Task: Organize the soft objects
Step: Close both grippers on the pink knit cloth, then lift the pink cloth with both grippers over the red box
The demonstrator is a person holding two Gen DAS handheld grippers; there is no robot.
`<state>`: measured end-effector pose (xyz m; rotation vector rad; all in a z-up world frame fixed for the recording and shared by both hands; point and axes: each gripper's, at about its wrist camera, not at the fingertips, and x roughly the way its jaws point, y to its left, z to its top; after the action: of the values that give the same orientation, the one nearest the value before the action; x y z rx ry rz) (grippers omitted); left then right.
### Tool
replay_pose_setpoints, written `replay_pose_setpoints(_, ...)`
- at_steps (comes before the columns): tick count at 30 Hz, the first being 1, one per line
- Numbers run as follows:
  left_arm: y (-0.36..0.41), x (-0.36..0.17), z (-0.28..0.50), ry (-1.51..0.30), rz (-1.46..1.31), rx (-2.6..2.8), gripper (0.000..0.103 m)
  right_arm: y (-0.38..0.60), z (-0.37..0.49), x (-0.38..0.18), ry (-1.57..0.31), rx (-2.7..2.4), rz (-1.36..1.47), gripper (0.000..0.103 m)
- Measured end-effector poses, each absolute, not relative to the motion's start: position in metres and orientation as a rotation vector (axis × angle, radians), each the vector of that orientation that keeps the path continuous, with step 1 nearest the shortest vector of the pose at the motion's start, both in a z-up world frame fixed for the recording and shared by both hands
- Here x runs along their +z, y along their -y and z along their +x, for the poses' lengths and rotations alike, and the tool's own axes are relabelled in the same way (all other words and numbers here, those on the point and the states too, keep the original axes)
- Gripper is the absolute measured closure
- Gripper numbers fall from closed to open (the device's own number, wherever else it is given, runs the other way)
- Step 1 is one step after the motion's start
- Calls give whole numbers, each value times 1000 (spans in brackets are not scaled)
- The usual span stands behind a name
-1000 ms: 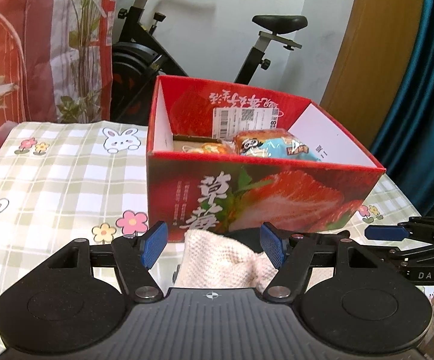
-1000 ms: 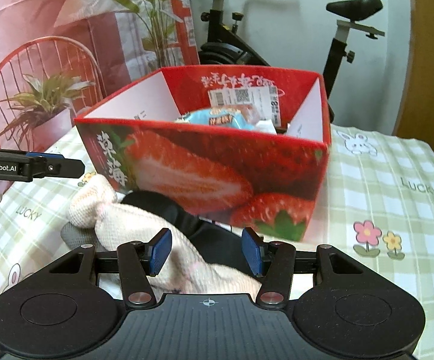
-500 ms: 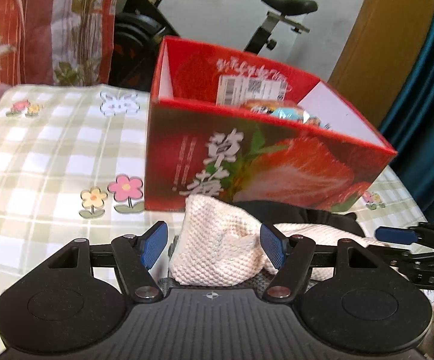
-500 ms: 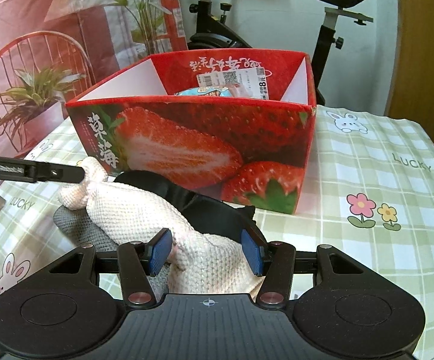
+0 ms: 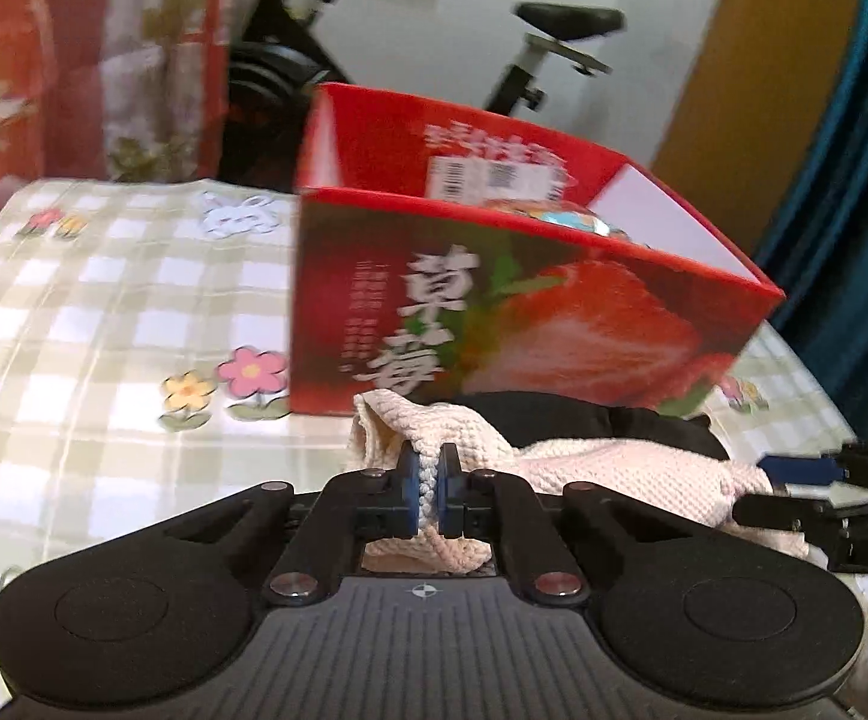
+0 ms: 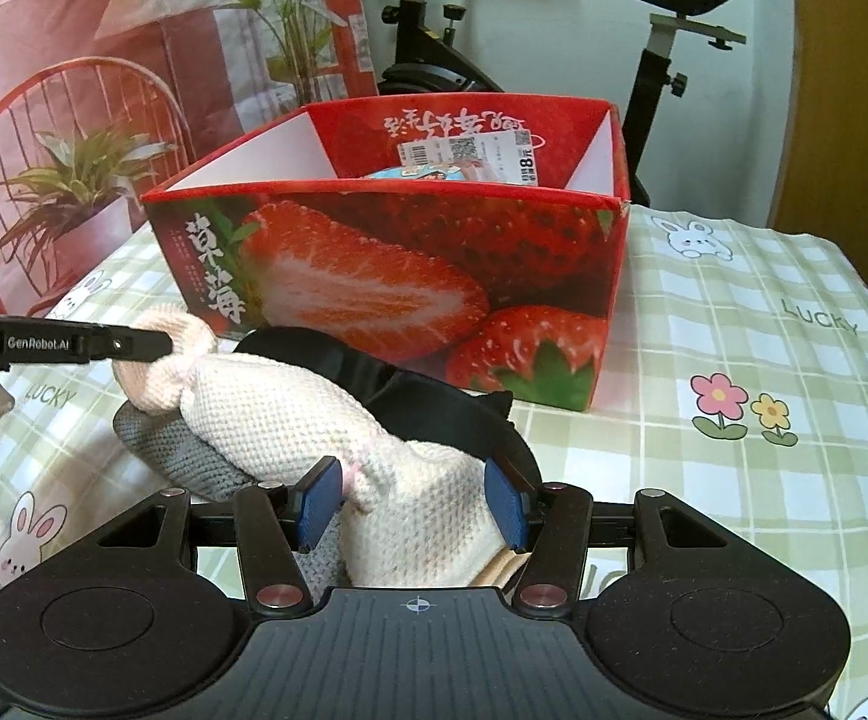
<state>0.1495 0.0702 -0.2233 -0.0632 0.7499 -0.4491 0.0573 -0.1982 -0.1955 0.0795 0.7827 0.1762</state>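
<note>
The cream knit piece [image 6: 290,414] lies on the desk [image 6: 763,312] just near of the strawberry box [image 6: 386,264], long axis left-right. Left tongs [image 5: 432,489] pinch its left end; right tongs [image 6: 413,507] straddle the right end, apparently unclamped.

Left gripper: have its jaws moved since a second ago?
Yes. The left gripper has closed: its pads, earlier wide apart either side of the cream knitted sock, now pinch a fold of it before the strawberry box.
</note>
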Motion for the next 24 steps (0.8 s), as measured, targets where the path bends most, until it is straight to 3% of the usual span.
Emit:
replay_pose_setpoints(6,-80,-227,136,-758,-110,-441,97,198,57,-199,-795,179,96,55)
replay_pose_setpoints(9,-84,-227,132,-756,-138,-433,97,195,56,-199,-805,194,98,69)
replay_pose_setpoints(15,-87,-231,127,-760,-180,-434,97,197,55,-197,-785,199,121,84)
replay_pose_setpoints(24,-88,-217,119,-669,-151,-422,97,192,58,-179,-699,231,114,87)
